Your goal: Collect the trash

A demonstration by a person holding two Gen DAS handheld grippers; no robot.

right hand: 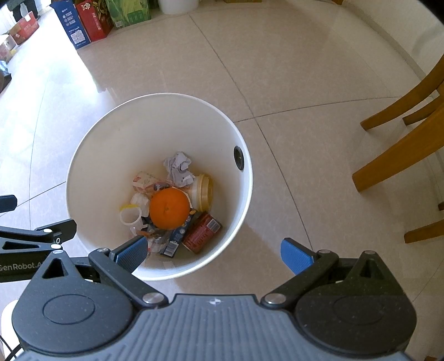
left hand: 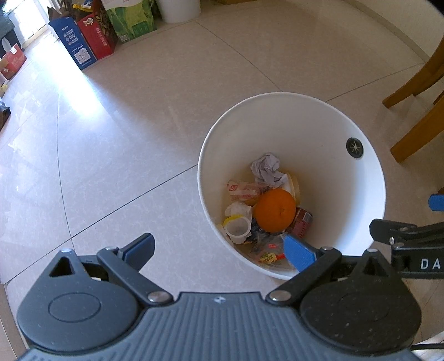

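Note:
A white round bin (left hand: 327, 116) (right hand: 116, 130) stands on the tiled floor. Inside lie an orange (left hand: 275, 211) (right hand: 169, 208), a crumpled grey paper (left hand: 267, 168) (right hand: 179, 168), a red can (left hand: 303, 220) (right hand: 202, 232), a clear plastic cup (left hand: 238, 229) (right hand: 130, 216), a beige lid (right hand: 204, 191) and wrappers. My left gripper (left hand: 220, 251) is open and empty, above the bin's near left rim. My right gripper (right hand: 213, 254) is open and empty too, over the bin's near right rim. Each gripper shows at the edge of the other's view.
Wooden chair legs (left hand: 416, 130) (right hand: 399, 155) stand to the right of the bin. Blue, red and green cartons (left hand: 94, 36) (right hand: 91, 22) and a white container (left hand: 181, 9) line the far wall. Open tiled floor lies to the left and beyond the bin.

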